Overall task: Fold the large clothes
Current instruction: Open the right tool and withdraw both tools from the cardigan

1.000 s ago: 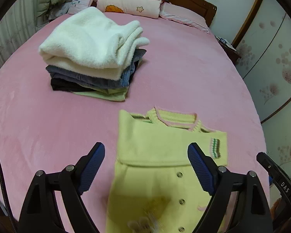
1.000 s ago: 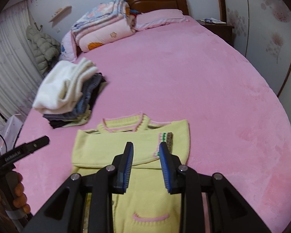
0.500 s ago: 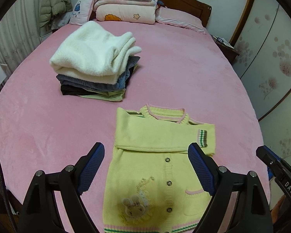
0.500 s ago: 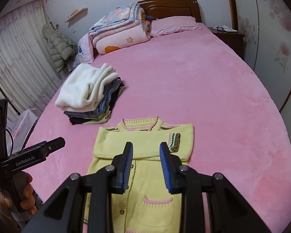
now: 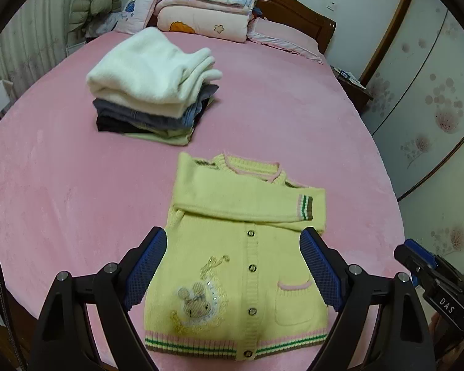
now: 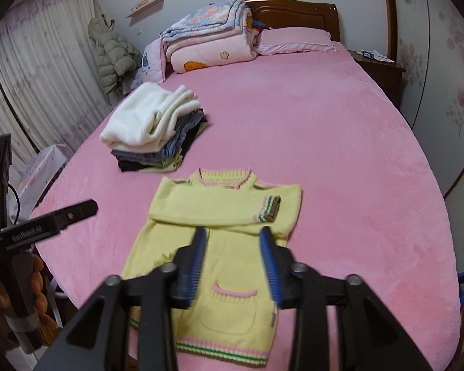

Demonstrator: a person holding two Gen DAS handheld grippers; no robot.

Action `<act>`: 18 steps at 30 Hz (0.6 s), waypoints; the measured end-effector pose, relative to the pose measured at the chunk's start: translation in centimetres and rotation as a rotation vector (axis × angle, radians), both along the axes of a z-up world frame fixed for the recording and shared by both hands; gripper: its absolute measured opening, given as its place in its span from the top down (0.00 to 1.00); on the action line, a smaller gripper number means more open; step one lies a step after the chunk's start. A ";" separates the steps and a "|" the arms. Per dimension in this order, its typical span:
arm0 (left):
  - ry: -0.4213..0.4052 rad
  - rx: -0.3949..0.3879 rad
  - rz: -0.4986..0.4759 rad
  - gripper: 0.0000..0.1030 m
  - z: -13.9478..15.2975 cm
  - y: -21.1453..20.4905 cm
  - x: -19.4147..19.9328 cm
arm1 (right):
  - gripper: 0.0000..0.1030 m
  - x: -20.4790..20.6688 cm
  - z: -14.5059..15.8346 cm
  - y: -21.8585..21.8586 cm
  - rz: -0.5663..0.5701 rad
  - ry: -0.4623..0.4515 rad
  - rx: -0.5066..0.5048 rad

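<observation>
A small yellow knitted cardigan [image 5: 241, 247] [image 6: 219, 225] lies flat on the pink bed, buttons up, both sleeves folded across its chest. My left gripper [image 5: 232, 247] hovers above its middle, open wide, with nothing between the blue pads. My right gripper [image 6: 233, 241] hangs above the cardigan's pocket side; its jaws are opening and hold nothing. The right gripper's body [image 5: 433, 281] shows at the left wrist view's right edge. The left gripper's body [image 6: 43, 225], held by a hand, shows at the right wrist view's left.
A pile of folded clothes [image 5: 151, 83] [image 6: 154, 130] topped by a white fleece sits beyond the cardigan to the left. Folded quilts [image 5: 207, 6] and a pillow [image 6: 297, 40] lie at the headboard. A nightstand [image 6: 377, 68] stands right of the bed.
Both grippers have pulled back and up from the cardigan, so its hem now shows. The right jaws have spread wider. The cardigan lies still.
</observation>
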State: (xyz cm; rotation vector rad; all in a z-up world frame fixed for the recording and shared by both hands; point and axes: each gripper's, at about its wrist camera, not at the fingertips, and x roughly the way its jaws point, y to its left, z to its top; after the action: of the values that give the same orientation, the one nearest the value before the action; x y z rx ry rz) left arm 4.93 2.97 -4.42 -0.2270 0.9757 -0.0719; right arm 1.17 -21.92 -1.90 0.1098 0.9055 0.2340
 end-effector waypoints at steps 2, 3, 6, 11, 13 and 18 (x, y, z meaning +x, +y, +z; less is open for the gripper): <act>0.024 0.026 -0.013 0.16 -1.1 0.4 -0.4 | 0.48 -0.6 -0.9 -0.2 -0.002 0.015 -0.006; 0.044 0.044 -0.024 0.15 -2.0 0.6 -0.8 | 0.48 -0.9 -1.6 -0.2 -0.004 0.028 -0.013; 0.086 0.060 -0.040 0.16 -4.4 1.2 -1.5 | 0.47 -1.9 -3.8 -0.5 -0.020 0.076 -0.027; 0.183 0.062 -0.037 0.16 -9.3 2.9 -2.8 | 0.47 -3.7 -7.7 -0.5 -0.025 0.128 -0.041; 0.230 0.044 -0.027 0.16 -11.5 3.6 -3.3 | 0.47 -4.4 -9.2 -0.4 -0.019 0.153 -0.051; 0.307 0.057 -0.036 0.16 -15.6 4.9 -4.4 | 0.47 -6.1 -13.1 -0.3 -0.030 0.233 -0.060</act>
State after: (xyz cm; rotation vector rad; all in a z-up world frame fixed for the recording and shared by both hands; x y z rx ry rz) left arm 0.53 7.87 -19.98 -0.1703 1.2858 -0.0430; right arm -4.91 -22.27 -14.95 0.0961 1.1409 0.1675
